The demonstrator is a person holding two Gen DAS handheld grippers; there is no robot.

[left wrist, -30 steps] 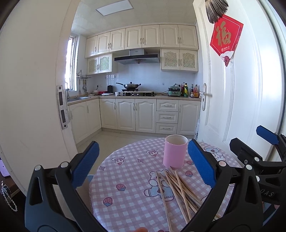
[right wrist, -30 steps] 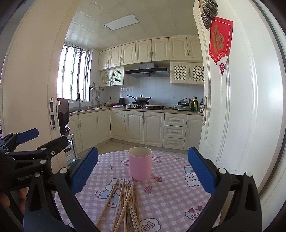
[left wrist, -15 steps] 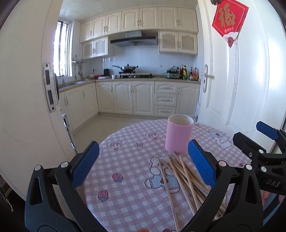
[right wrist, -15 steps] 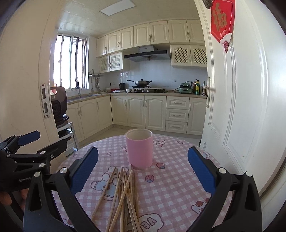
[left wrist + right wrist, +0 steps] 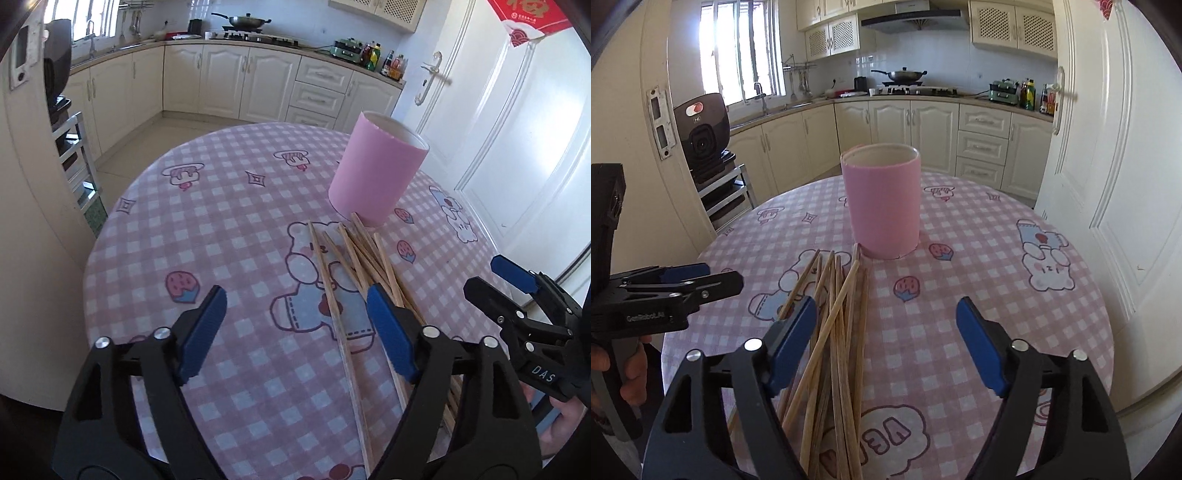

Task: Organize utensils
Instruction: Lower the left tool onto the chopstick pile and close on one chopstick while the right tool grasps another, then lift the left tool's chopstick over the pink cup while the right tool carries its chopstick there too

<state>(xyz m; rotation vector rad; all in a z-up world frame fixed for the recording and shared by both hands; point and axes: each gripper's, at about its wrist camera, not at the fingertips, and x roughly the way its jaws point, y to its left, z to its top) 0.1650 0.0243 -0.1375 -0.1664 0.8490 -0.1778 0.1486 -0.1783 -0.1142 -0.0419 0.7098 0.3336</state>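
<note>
Two unclenched grippers, left gripper (image 5: 297,332) and right gripper (image 5: 886,341), jaws just narrowing, above chopsticks (image 5: 842,332) beside pink cup (image 5: 882,206).

Left tool (image 5: 297,328): low in its own frame, tilted downward, jaws apart and just been closing, no pad pressing on anything.
Right tool (image 5: 886,339): low in its own frame, tilted downward, jaws apart and just been closing, gripping nothing.
Hand (image 5: 628,373): lower left of the right view, wrapped round the left tool's handle.
</note>
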